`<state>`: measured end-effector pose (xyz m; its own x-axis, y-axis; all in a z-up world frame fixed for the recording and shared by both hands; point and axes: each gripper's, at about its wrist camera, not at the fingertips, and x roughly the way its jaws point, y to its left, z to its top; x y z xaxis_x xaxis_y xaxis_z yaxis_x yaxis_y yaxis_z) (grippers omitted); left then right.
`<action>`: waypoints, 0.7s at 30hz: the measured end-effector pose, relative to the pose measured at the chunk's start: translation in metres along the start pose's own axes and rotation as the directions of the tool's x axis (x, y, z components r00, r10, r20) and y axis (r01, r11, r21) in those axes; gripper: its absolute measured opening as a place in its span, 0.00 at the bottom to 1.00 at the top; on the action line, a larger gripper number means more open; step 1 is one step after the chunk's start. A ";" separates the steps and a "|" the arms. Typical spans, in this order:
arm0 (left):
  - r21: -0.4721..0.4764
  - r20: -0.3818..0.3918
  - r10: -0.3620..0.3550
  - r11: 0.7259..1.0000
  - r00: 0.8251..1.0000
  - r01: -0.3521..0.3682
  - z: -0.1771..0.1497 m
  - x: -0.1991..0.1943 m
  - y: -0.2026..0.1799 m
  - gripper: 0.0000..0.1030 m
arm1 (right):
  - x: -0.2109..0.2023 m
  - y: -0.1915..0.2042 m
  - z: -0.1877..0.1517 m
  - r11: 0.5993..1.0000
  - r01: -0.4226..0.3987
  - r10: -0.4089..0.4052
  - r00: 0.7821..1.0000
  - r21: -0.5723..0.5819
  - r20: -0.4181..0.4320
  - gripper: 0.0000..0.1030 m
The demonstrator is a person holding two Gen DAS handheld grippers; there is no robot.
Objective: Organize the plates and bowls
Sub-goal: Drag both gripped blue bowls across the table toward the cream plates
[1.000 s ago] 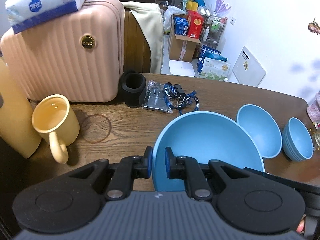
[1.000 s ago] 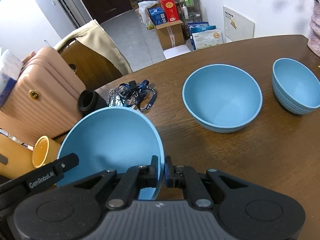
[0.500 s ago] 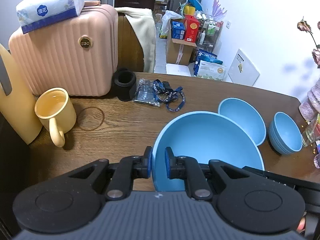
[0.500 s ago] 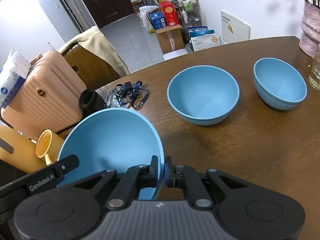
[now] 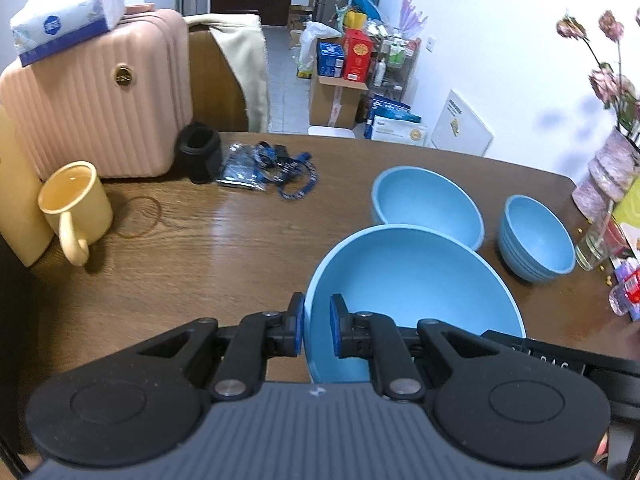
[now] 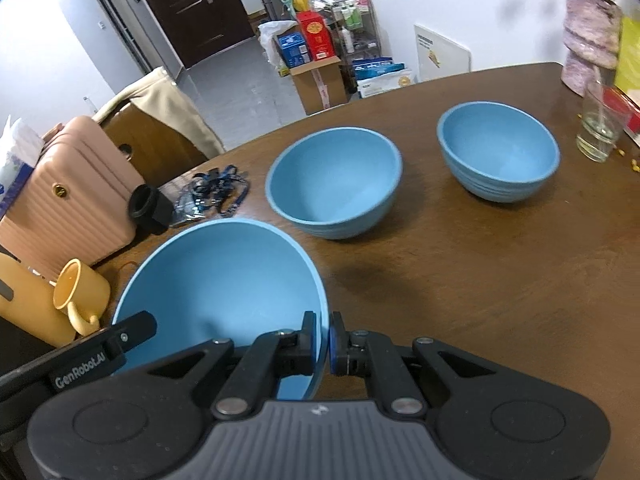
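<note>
A large blue bowl is held above the brown table by both grippers. My left gripper is shut on its left rim. My right gripper is shut on its right rim; the bowl fills the lower left of the right wrist view. A medium blue bowl stands on the table just beyond it. A smaller ribbed blue bowl, apparently a nested stack, stands to its right.
A yellow mug, a pink suitcase, a black cup and a blue lanyard lie at the left. A glass and a vase stand at the right edge.
Both grippers have lifted the large bowl higher and pulled back, so the table and the two other bowls look farther away. The grips have not changed.
</note>
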<state>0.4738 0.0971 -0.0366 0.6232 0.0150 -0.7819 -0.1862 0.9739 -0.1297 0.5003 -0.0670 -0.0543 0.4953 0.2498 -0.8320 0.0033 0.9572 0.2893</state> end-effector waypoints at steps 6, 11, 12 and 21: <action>0.024 -0.016 -0.014 1.000 1.000 0.015 -0.015 0.003 -0.031 0.13 | -0.005 -0.037 -0.007 1.000 0.009 -0.009 1.000 0.030 -0.004 0.06; 0.047 -0.038 -0.026 0.999 0.999 0.027 -0.027 0.011 -0.059 0.13 | -0.007 -0.068 -0.010 0.998 0.025 -0.025 1.000 0.052 -0.011 0.06; 0.050 -0.042 -0.028 0.998 0.999 0.030 -0.029 0.012 -0.064 0.13 | -0.007 -0.074 -0.010 0.998 0.030 -0.030 0.999 0.054 -0.011 0.06; 0.083 -0.081 -0.061 0.994 0.995 0.067 -0.048 0.025 -0.115 0.13 | -0.012 -0.130 -0.014 0.994 0.072 -0.071 0.997 0.084 -0.017 0.06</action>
<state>0.4740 -0.0259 -0.0703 0.5701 -0.0624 -0.8192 -0.0798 0.9882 -0.1309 0.4820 -0.1922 -0.0882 0.4789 0.1835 -0.8585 0.1116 0.9572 0.2669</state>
